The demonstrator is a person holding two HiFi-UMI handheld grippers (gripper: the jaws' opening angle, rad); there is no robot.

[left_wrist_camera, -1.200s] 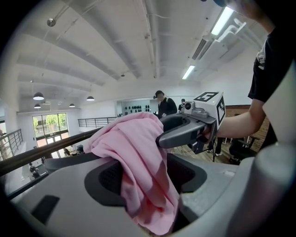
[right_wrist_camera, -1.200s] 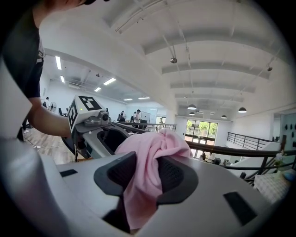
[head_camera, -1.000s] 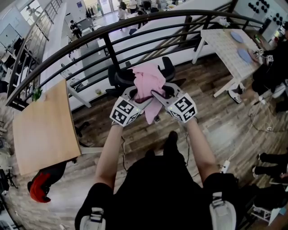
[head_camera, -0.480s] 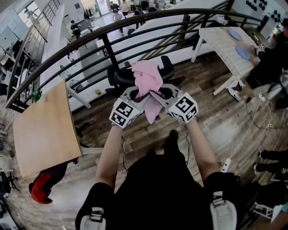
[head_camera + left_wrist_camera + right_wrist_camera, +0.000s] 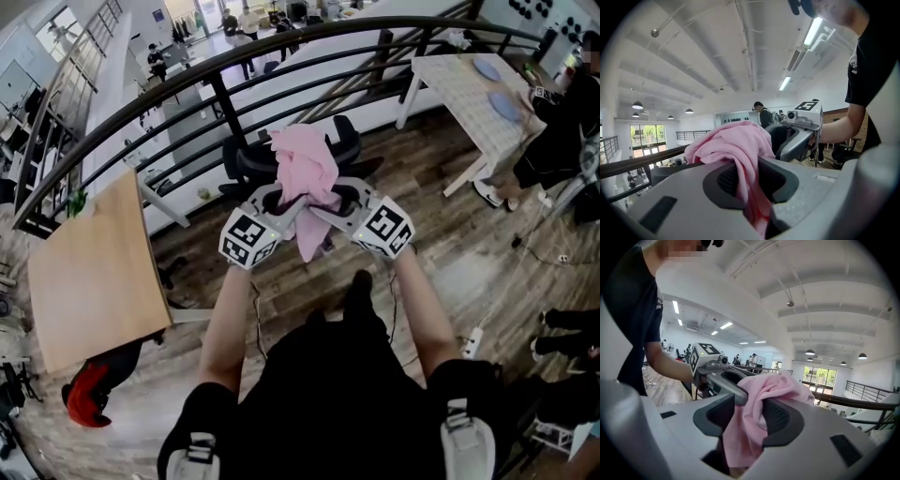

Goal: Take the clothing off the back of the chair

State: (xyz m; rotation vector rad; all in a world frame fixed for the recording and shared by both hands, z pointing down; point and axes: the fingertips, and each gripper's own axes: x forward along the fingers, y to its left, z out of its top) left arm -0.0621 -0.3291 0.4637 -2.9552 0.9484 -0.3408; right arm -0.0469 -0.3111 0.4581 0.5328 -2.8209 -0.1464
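Observation:
The pink clothing (image 5: 305, 164) is bunched up and held just above the back of the black office chair (image 5: 246, 157). Its tail hangs down between my two grippers. My left gripper (image 5: 281, 199) is closing, and its pads pinch a fold of the clothing (image 5: 736, 145). My right gripper (image 5: 336, 195) faces it from the other side. Its jaws are opening, and the clothing (image 5: 773, 390) lies loosely between them. In the left gripper view the right gripper (image 5: 801, 131) shows beyond the cloth. The left gripper (image 5: 717, 373) shows likewise in the right gripper view.
A curved black railing (image 5: 216, 75) runs just behind the chair. A wooden table (image 5: 94, 262) stands at the left and a white table (image 5: 469, 94) at the back right, with a seated person (image 5: 562, 122) beside it. Something red (image 5: 84, 389) lies on the floor at lower left.
The left jaws have closed onto the pink cloth and the right jaws have loosened. The bunched cloth sits slightly higher, and the two grippers have drifted a little apart.

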